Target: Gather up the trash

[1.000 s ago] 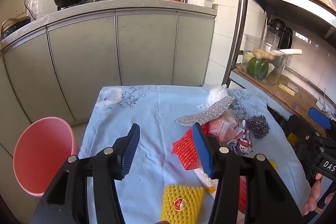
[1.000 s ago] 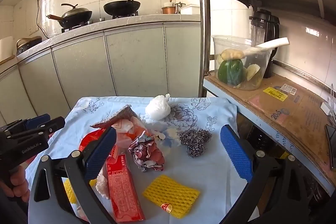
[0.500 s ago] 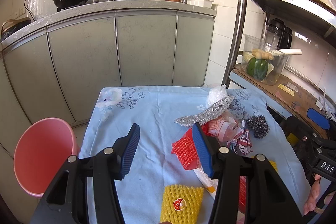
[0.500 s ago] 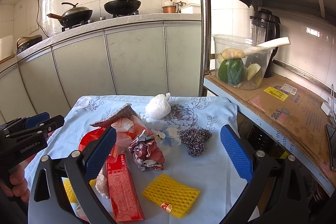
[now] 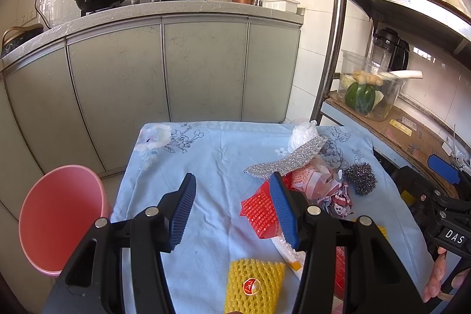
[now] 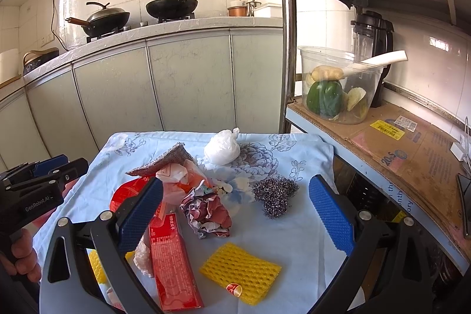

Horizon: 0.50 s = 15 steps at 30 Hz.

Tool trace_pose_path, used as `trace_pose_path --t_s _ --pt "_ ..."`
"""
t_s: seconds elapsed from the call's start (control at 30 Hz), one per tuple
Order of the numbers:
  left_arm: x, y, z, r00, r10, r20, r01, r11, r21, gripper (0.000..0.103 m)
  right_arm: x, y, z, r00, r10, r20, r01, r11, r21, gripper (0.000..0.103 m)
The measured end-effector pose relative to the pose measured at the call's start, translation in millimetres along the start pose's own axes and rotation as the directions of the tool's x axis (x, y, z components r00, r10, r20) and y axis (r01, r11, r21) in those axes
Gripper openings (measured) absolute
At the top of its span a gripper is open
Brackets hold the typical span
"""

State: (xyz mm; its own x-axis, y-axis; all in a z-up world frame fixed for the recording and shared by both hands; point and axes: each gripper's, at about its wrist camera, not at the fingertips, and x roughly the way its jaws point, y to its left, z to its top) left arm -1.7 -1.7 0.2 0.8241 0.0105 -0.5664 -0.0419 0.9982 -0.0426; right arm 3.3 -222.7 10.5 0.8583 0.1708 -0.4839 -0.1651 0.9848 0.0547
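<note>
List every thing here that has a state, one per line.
Left gripper: open, empty.
Right gripper: open, empty.
Pink bin: upright, looks empty.
Left wok: lidded.
Right wok: uncovered.
White bag: tied shut.
Paper wad: crumpled.
Red box: lying flat.
Clear tub: uncovered, holds vegetables.

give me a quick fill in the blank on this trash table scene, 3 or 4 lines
1. The bucket on the floor beside the table is ____ in colour.
2. Both the left gripper and the right gripper have their jaws ____.
3. The steel wool ball lies on a ____ flowered cloth.
4. The foam net nearest the right gripper is ____.

Missing words: pink; open; blue; yellow
</note>
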Motion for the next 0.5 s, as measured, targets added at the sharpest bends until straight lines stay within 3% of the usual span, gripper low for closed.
trace_pose_path --t_s 0.5 --pt "-12.6 -2.6 6.9 1.0 -0.007 0.017 0.007 1.0 0.003 0.051 -1.2 0.8 0.2 1.0 0.0 0.003 0.0 1.0 0.0 0.1"
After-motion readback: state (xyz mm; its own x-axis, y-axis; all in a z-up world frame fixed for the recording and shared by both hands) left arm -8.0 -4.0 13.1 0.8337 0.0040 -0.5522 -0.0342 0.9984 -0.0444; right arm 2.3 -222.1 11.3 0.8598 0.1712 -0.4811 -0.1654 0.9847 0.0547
